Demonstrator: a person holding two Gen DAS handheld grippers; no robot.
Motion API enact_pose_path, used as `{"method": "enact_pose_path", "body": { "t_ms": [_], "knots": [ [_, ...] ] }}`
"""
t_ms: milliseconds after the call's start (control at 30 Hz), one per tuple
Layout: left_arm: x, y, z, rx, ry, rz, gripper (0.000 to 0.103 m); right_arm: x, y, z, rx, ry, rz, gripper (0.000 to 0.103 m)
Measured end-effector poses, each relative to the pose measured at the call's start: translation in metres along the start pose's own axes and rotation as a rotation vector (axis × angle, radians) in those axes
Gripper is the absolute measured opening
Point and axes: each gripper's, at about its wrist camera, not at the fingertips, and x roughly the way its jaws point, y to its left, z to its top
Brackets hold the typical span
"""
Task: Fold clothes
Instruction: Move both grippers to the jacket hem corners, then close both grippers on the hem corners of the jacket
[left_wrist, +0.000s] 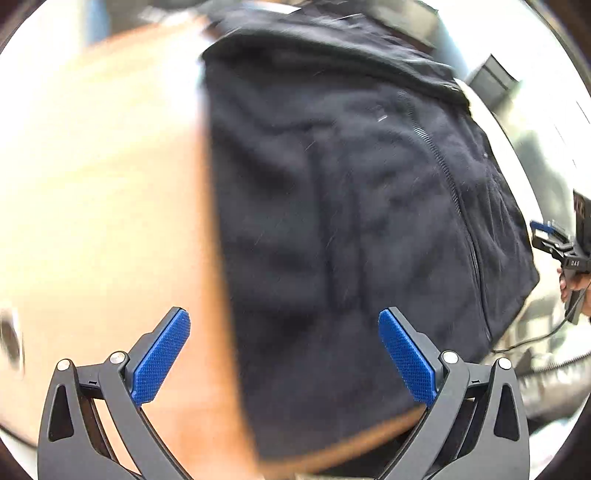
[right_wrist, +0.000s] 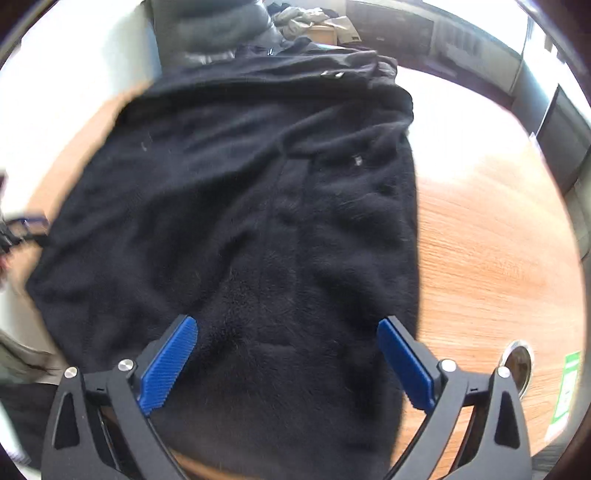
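Item: dark fleece jacket (right_wrist: 258, 221), laid out on a wooden table (right_wrist: 498, 258). A zip line (left_wrist: 454, 192) is seen running down the garment in the left wrist view; a small metal fitting (right_wrist: 331, 75) is seen near the far, bunched end. The cloth is spread fairly flat, with creases and a rumpled far edge. Whether a fold has been laid in it cannot be settled: the same lie would suit a garment spread for folding or one already doubled over once.

Left gripper (left_wrist: 284, 354): jaws spread wide, nothing held, poised over the jacket's near edge and the bare table beside it.

Right gripper (right_wrist: 288, 363): jaws spread wide, nothing held, poised over the near part of the fleece.

Other: a round metal-rimmed opening (right_wrist: 519, 365) in the tabletop; a green-and-white label (right_wrist: 567, 387) beside it; loose clothing heaped at the far end (right_wrist: 303, 16).

Risks noted: the fleece is judged thick and soft, so a shallow pinch may catch only the top layer and drag it askew. Uneven lifts by the two grippers may leave a crooked fold. The zip may stiffen one side and resist a clean crease.
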Motion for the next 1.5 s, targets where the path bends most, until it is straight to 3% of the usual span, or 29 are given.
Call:
{"method": "enact_pose_path", "body": {
  "t_ms": [133,200,267,433,633,667,700,733,767,800,833,867,900,933,967,1233,1500],
  "knots": [
    [-0.012,0.023,-0.023,-0.082,0.114,-0.034,0.103,0.007,-0.055,-0.026,0.090,0.158,0.175,0.101],
    [-0.012,0.026,-0.027,-0.089,0.152,-0.088,0.103,0.014,-0.076,-0.038,0.115,0.211,0.249,0.101],
    [-0.008,0.028,-0.026,-0.095,0.181,-0.145,0.103,0.023,-0.093,-0.044,0.134,0.233,0.315,0.101],
    [0.014,0.017,-0.004,-0.096,0.210,-0.240,0.103,0.041,-0.113,-0.047,0.164,0.190,0.444,0.100],
    [0.034,0.005,0.016,-0.094,0.234,-0.338,0.103,0.044,-0.085,-0.047,0.070,0.238,0.508,0.098],
    [0.036,0.004,0.016,-0.091,0.234,-0.348,0.102,0.040,-0.078,-0.047,0.057,0.239,0.513,0.094],
    [0.039,0.001,0.016,-0.088,0.235,-0.360,0.102,0.040,-0.075,-0.047,0.055,0.240,0.518,0.082],
    [0.043,-0.003,0.017,-0.087,0.237,-0.375,0.102,0.040,-0.073,-0.050,0.053,0.244,0.512,0.063],
    [0.046,-0.006,0.018,-0.086,0.239,-0.387,0.102,0.041,-0.070,-0.053,0.050,0.251,0.501,0.052],
    [0.046,-0.006,0.018,-0.085,0.239,-0.392,0.102,0.040,-0.069,-0.054,0.051,0.258,0.491,0.029],
    [0.046,-0.006,0.018,-0.085,0.241,-0.396,0.099,0.038,-0.068,-0.054,0.054,0.265,0.481,0.014],
    [0.045,-0.006,0.018,-0.086,0.243,-0.400,0.095,0.036,-0.068,-0.053,0.056,0.272,0.472,0.013],
    [0.044,-0.004,0.017,-0.086,0.248,-0.403,0.076,0.036,-0.069,-0.053,0.067,0.277,0.473,0.013],
    [0.041,0.005,0.013,-0.085,0.261,-0.400,0.047,0.038,-0.071,-0.054,0.082,0.282,0.479,0.013],
    [0.039,0.013,0.010,-0.085,0.271,-0.399,0.039,0.037,-0.071,-0.055,0.087,0.286,0.481,0.013],
    [0.040,0.029,0.012,-0.117,0.288,-0.444,0.014,0.018,-0.069,-0.054,0.098,0.287,0.508,0.010],
    [0.008,0.038,0.010,-0.149,0.265,-0.562,0.011,-0.028,-0.059,-0.040,0.059,0.244,0.560,0.009]
  ]
}}
